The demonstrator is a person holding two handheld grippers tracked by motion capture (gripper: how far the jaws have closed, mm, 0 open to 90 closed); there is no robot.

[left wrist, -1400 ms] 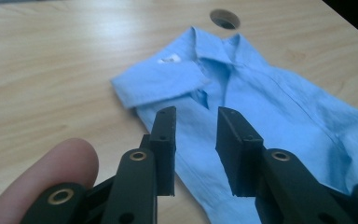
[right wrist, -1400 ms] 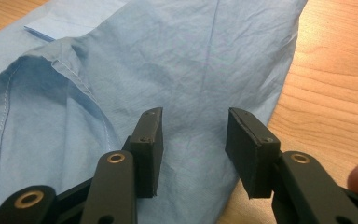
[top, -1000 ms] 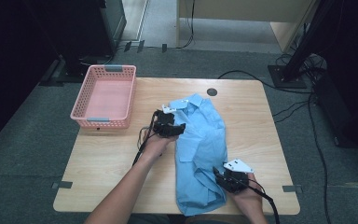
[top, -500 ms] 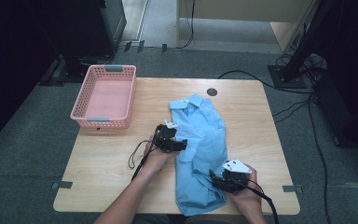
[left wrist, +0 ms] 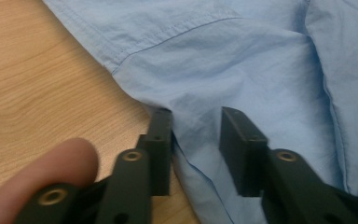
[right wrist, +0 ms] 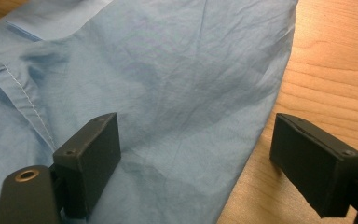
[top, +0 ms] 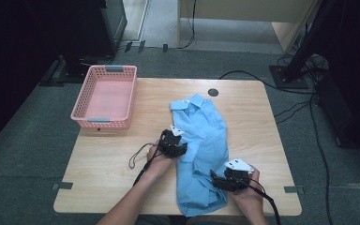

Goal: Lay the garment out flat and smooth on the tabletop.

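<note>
Left gripper [left wrist: 193,140] sits at the shirt [top: 201,150] side edge, jaws narrowed and just been closing, one jaw on the bare wood by the hem, the other on top of the cloth, a small fold of fabric between them. There's a visible gap left, so I'd say the pads aren't pinching yet. In the high view the left gripper [top: 176,146] is at the shirt's left edge, roughly mid-length, w/ a thumb [left wrist: 32,179] resting by the jaw.

Right gripper [right wrist: 193,158] stands wide, jaws just been opening, one jaw on the cloth, the other out over bare tabletop [right wrist: 335,70], the shirt's edge running between them, nothing held. In the high view the right gripper [top: 225,180] is at the lower right part of the shirt, near the person's side.

Beyond both: shirt lies flat-ish on the tabletop, collar away from the grippers, lower part toward them. Pink basket [top: 107,96] is well off past the left gripper, near the far left corner.

Handling, my guess: thin woven cotton, v. light, limp, no stiffness, so it'll sag and drape from any pinch point. Not fragile, not slippery on wood, but a single layer can slide out of flat pads. Best hold is on a hem or seam, where it's doubled & thicker; take 2 points apart, one per gripper, to keep it from bunching
</note>
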